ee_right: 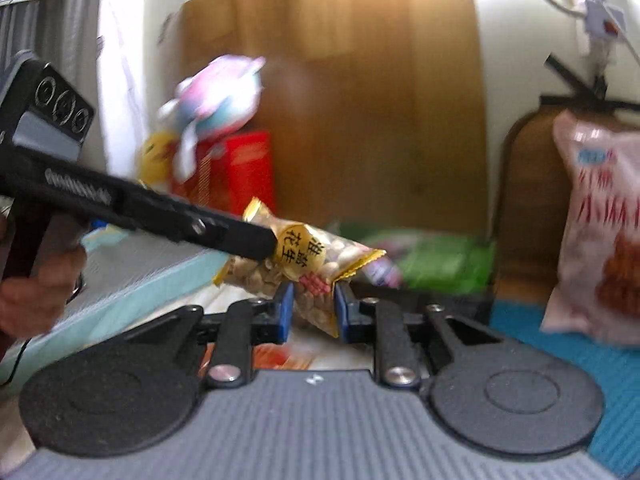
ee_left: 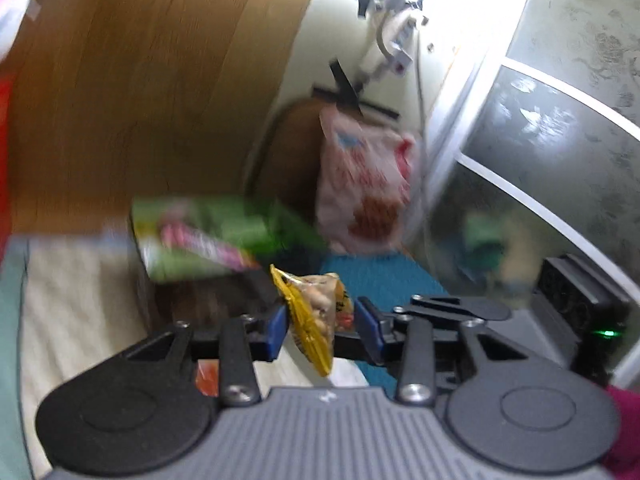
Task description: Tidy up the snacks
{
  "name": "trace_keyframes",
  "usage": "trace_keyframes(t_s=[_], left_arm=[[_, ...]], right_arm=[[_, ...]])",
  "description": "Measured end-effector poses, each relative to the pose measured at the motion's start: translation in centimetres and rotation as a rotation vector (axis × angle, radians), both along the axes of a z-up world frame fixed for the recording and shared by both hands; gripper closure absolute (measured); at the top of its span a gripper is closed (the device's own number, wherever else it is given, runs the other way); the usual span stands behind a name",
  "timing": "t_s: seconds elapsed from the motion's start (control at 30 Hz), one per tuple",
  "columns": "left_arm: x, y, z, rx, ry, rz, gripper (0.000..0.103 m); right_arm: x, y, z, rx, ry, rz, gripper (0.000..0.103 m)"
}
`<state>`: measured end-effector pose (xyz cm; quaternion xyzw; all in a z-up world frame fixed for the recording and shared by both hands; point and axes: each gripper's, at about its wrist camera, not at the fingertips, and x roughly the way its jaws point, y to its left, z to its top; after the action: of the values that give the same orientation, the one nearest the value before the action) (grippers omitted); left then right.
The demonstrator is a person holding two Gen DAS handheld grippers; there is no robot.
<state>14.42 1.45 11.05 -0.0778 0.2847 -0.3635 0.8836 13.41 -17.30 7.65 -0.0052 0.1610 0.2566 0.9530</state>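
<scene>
A yellow peanut packet point(ee_right: 308, 272) hangs in the air between both grippers. My right gripper point(ee_right: 310, 310) is shut on its lower part, blue pads on either side. In the left wrist view the same packet point(ee_left: 316, 316) sits between the jaws of my left gripper point(ee_left: 322, 330); the left pad touches it, the right pad stands apart, so the jaws are open. The left gripper's body point(ee_right: 160, 208) reaches in from the left in the right wrist view, its tip at the packet's upper end.
A green snack bag point(ee_left: 208, 236) lies behind, also in the right wrist view point(ee_right: 436, 260). A large pink-and-white bag point(ee_right: 600, 232) stands at right on a blue mat point(ee_right: 580, 344). A red box point(ee_right: 236, 172) with a plush toy point(ee_right: 216, 96) stands by the wooden cabinet point(ee_right: 340, 80).
</scene>
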Motion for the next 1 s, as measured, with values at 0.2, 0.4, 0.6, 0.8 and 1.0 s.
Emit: trace_keyframes(t_s=[0.2,0.4,0.6,0.8,1.0], left_arm=[[7.8,-2.9,-1.4,0.134,-0.028,0.223,0.046],[8.2,-1.7,-2.6,0.118,-0.034,0.32,0.046],[4.1,2.5,-4.0,0.118,0.0,0.407,0.046],[-1.7,2.5,-6.7,0.227,0.058,0.467,0.046],[-5.8,0.4,-8.8,0.273,0.086,0.474,0.044]], right_arm=[[5.2,0.0,-1.5,0.031,0.036,-0.123,0.075],[2.9,-2.7,-2.8,0.165,0.075,-0.115,0.074],[-0.1,-3.2,-5.3,0.251,0.247,-0.098,0.072],[-4.2,-2.1,-7.1,0.261,0.297,-0.103,0.07],[-7.7,-2.9,-8.3,0.3,0.333,-0.19,0.066]])
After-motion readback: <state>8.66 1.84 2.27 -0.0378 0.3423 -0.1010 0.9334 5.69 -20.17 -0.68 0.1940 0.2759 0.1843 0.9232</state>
